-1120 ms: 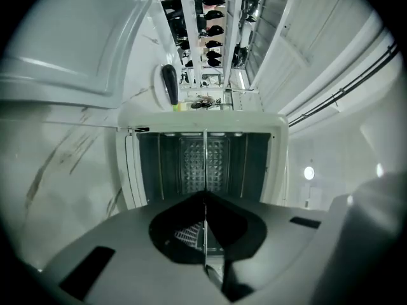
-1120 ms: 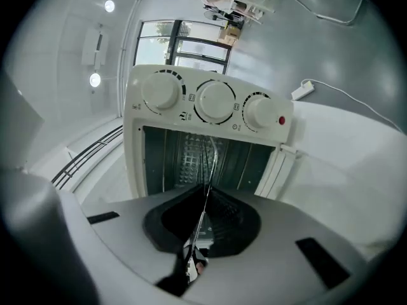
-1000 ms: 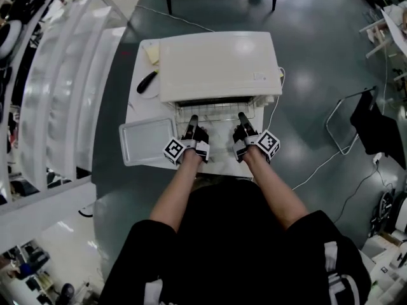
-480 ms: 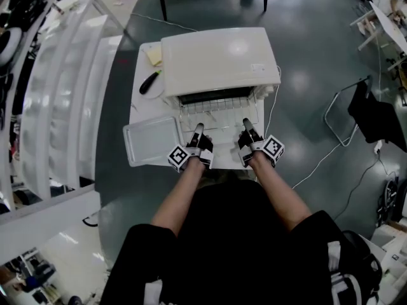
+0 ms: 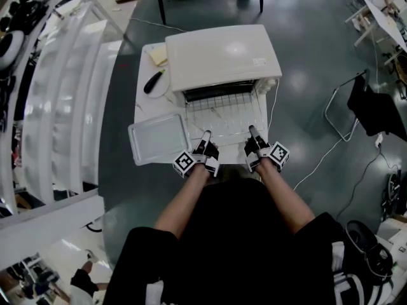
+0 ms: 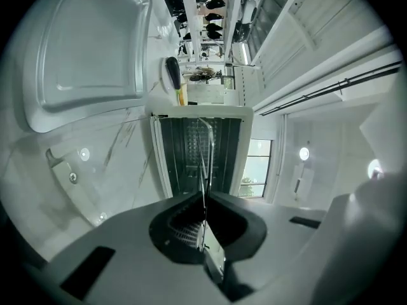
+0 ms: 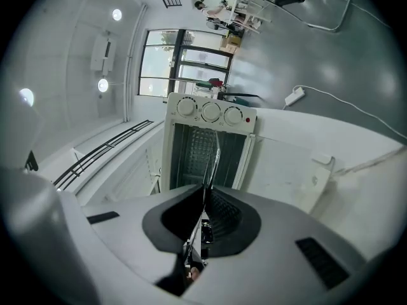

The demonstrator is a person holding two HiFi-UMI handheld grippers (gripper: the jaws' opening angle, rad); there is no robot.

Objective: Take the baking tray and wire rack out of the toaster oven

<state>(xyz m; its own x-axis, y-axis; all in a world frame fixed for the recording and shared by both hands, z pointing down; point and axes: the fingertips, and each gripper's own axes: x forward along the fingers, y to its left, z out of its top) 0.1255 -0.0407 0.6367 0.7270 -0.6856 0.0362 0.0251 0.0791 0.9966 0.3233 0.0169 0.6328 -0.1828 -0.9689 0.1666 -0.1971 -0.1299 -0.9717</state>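
The white toaster oven [image 5: 222,56] stands on a small white table with its door down. The wire rack [image 5: 226,110] sticks out of the oven mouth over the door. My left gripper [image 5: 205,136] and right gripper [image 5: 252,131] are each shut on the rack's near edge. In the left gripper view the rack [image 6: 205,161] shows edge-on as a thin wire running from the gripper [image 6: 203,203] into the oven [image 6: 166,157]. The right gripper view shows the same: rack [image 7: 213,161], gripper [image 7: 206,199], oven [image 7: 210,114]. The baking tray [image 5: 159,138] lies on the table, left of the oven door.
A black-handled tool [image 5: 151,81] and a yellow note [image 5: 159,54] lie on the table left of the oven. A white cable [image 5: 318,164] trails off the right side over the floor. The table's near edge [image 5: 229,164] is at my wrists. White shelving [image 5: 57,107] runs along the left.
Both grippers have drawn back towards me with the wire rack in them, and more of the rack now stands out of the oven. The baking tray has stayed where it lay.
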